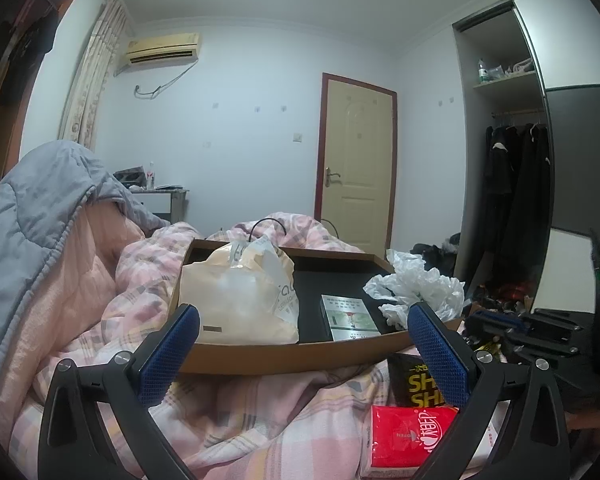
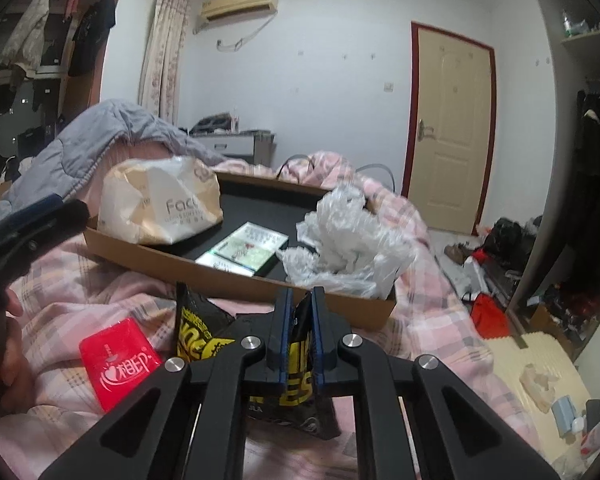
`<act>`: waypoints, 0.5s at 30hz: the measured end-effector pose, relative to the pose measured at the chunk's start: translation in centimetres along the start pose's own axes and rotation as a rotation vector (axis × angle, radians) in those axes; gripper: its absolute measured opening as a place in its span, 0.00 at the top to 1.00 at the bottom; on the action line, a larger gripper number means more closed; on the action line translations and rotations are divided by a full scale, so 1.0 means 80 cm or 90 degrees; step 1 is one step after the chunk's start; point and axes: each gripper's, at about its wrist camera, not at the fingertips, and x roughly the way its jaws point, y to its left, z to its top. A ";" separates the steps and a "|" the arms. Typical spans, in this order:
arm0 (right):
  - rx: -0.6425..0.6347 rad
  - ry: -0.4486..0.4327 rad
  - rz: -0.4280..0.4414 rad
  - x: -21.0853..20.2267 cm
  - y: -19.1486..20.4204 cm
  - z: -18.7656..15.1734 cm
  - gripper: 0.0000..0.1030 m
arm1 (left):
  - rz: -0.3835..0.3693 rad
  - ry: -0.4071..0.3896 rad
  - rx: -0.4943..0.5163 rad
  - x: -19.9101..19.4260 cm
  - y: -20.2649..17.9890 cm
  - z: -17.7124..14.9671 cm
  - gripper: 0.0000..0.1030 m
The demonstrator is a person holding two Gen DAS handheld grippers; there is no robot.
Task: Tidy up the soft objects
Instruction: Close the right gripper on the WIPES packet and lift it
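Black plastic with yellow lettering, the snack bag (image 2: 296,364) is pinched between the blue pads of the right gripper (image 2: 300,316), low in the centre of the right wrist view, just in front of the near wall of the cardboard tray (image 2: 236,280). Just left of it a red tissue pack (image 2: 120,364) lies on the pink plaid quilt (image 2: 80,280). Inside the tray sit a beige facial-tissue pack (image 2: 160,204) at the back left, a flat green-and-white box (image 2: 244,250) in the middle, and a crumpled clear plastic bag (image 2: 348,248) at the right end. In the left wrist view the left gripper (image 1: 304,336) hangs with its fingers spread wide and nothing between them, before the tray's near edge. A grey quilted blanket (image 1: 32,216) is heaped at the left.
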 end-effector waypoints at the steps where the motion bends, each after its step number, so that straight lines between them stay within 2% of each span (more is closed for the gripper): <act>1: -0.002 -0.009 -0.001 0.000 0.002 0.001 0.95 | 0.000 0.000 -0.001 0.000 0.000 0.000 0.00; 3: -0.006 -0.029 -0.009 -0.006 0.004 0.003 0.95 | -0.001 0.000 -0.002 0.000 0.000 0.000 0.00; 6: -0.005 -0.018 -0.004 0.003 0.005 0.003 0.93 | -0.001 0.000 -0.001 0.000 0.000 0.000 0.00; 8: -0.004 0.004 -0.003 0.011 0.006 0.002 0.85 | -0.001 0.000 -0.001 -0.001 0.001 0.000 0.00; 9: -0.006 0.015 -0.003 0.016 0.006 0.002 0.74 | -0.001 -0.001 -0.001 -0.001 0.001 0.000 0.00; 10: -0.009 0.017 -0.002 0.016 0.008 0.001 0.52 | -0.001 0.000 -0.002 0.000 0.001 0.001 0.00; 11: -0.014 0.017 -0.003 0.015 0.010 0.000 0.17 | -0.001 0.001 -0.002 0.000 0.001 0.000 0.00; 12: -0.022 0.019 -0.007 0.015 0.014 0.000 0.03 | -0.001 0.001 -0.002 0.000 0.001 0.000 0.00; 15: -0.067 0.027 -0.009 0.017 0.031 -0.002 0.01 | -0.001 0.002 -0.005 0.000 0.002 0.000 0.00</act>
